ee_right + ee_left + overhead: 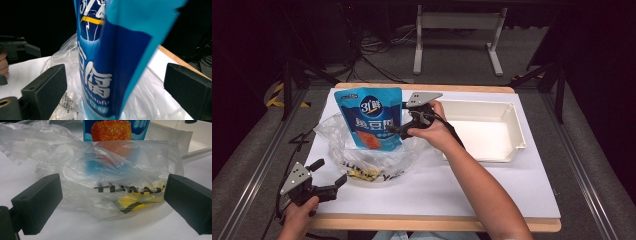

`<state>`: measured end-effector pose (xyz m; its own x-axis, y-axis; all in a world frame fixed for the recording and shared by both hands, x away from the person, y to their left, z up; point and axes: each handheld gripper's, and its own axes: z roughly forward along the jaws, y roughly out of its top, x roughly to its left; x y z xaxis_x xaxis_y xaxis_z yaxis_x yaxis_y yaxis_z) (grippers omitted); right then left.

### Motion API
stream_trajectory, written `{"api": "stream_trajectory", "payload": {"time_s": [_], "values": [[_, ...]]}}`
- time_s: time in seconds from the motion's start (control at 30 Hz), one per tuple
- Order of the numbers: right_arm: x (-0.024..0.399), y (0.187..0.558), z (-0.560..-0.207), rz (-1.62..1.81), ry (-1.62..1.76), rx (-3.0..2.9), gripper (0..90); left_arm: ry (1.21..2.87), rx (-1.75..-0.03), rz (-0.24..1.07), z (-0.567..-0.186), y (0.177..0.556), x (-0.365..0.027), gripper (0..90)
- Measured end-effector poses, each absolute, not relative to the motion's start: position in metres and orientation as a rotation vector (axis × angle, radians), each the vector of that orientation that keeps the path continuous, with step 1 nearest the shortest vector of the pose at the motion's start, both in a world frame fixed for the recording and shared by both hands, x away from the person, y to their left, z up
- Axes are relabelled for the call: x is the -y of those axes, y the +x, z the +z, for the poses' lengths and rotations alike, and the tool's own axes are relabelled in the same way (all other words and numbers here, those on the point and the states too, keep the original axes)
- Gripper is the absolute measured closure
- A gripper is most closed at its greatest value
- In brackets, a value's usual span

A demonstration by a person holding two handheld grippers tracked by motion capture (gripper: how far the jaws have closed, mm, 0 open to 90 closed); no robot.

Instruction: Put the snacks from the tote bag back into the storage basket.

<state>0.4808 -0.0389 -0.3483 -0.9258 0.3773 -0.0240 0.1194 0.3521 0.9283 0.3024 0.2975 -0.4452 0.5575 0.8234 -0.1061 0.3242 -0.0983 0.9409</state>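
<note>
The right gripper (115, 95) had its jaws spread wide, the blue snack pouch (112, 62) standing upright between them without visible contact; white Chinese characters ran down its face, with "fishtofu" partly legible below. The pouch (371, 116) sat in a crumpled clear plastic bag (362, 155) printed with black lettering I couldn't read. The left gripper (329, 187), jaws also wide and empty, sat near the bag. A white tray (517, 135) lay beside them on the white table (492, 190).

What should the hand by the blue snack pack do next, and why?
Probably close the right gripper on the pack. Its jaws stand open on either side of the pack, which stands upright in the clear bag. The left gripper waits open at the bag's near side.
</note>
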Motion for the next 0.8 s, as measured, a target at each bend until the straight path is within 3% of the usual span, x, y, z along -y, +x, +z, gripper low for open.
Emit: {"api": "stream_trajectory", "payload": {"time_s": [0.8], "values": [[-0.002,0.483,-0.385,1.587,0.41,-2.431,6.4,1.658,-0.976,0.554,-0.445,0.302,-0.299,2.5]]}}
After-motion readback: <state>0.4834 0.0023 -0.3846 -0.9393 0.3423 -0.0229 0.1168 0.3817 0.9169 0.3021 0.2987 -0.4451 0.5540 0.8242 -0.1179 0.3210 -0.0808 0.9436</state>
